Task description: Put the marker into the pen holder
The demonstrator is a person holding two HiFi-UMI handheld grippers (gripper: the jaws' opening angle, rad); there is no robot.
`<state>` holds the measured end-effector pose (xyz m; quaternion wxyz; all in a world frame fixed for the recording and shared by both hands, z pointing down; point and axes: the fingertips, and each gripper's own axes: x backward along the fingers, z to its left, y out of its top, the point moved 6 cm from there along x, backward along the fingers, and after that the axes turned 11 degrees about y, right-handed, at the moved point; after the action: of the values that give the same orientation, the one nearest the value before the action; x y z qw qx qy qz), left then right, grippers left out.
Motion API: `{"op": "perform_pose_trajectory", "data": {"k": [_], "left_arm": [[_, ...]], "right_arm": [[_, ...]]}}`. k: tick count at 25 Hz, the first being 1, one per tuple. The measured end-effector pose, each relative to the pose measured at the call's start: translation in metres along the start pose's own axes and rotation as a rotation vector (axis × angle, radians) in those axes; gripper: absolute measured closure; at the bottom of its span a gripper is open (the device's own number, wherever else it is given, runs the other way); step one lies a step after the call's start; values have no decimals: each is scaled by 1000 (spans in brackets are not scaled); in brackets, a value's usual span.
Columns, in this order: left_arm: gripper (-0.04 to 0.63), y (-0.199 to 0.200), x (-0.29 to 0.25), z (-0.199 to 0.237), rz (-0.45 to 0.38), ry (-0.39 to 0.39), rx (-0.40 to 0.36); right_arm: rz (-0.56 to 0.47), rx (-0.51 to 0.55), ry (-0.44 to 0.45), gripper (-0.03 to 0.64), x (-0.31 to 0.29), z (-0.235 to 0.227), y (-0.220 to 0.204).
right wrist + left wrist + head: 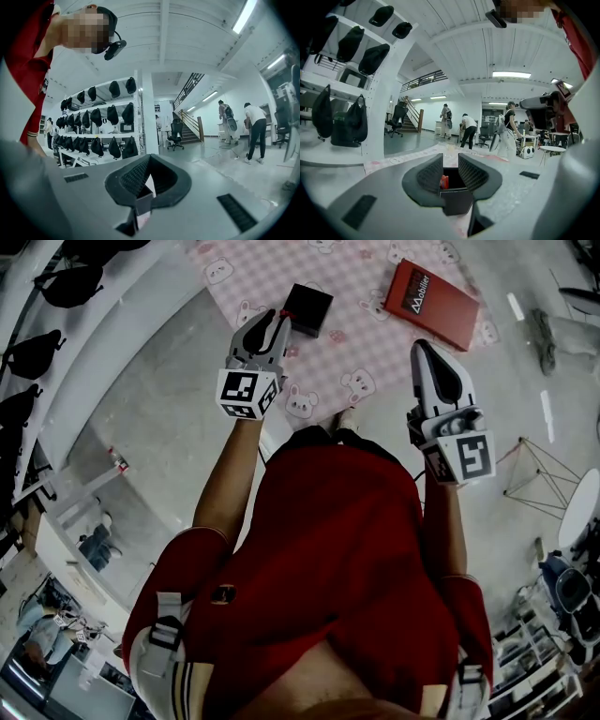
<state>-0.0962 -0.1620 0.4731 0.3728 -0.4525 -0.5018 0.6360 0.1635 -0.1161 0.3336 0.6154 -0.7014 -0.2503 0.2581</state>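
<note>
My left gripper hangs over the pink checked cloth, its tip just left of the black square pen holder. A red bit of the marker shows at that tip. In the left gripper view the jaws stand a narrow gap apart, shut on the marker, whose red part sits low against the left pad; the rest of the gap is dark. My right gripper is held further right and nearer to me, shut and empty, its pads meeting at the tips.
A red flat box lies on the cloth at the far right. A wire-frame stand and a round white table are on the right. Shelves with black bags line the left, and people stand across the room.
</note>
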Motion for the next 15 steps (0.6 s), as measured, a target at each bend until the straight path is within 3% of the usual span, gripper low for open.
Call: {"op": "perform_pose_trajectory", "data": {"k": [15], "left_arm": [[550,77,62,-39,-197,-36,-40]], "right_arm": [[-55,6,63,617,2,24,1]]}}
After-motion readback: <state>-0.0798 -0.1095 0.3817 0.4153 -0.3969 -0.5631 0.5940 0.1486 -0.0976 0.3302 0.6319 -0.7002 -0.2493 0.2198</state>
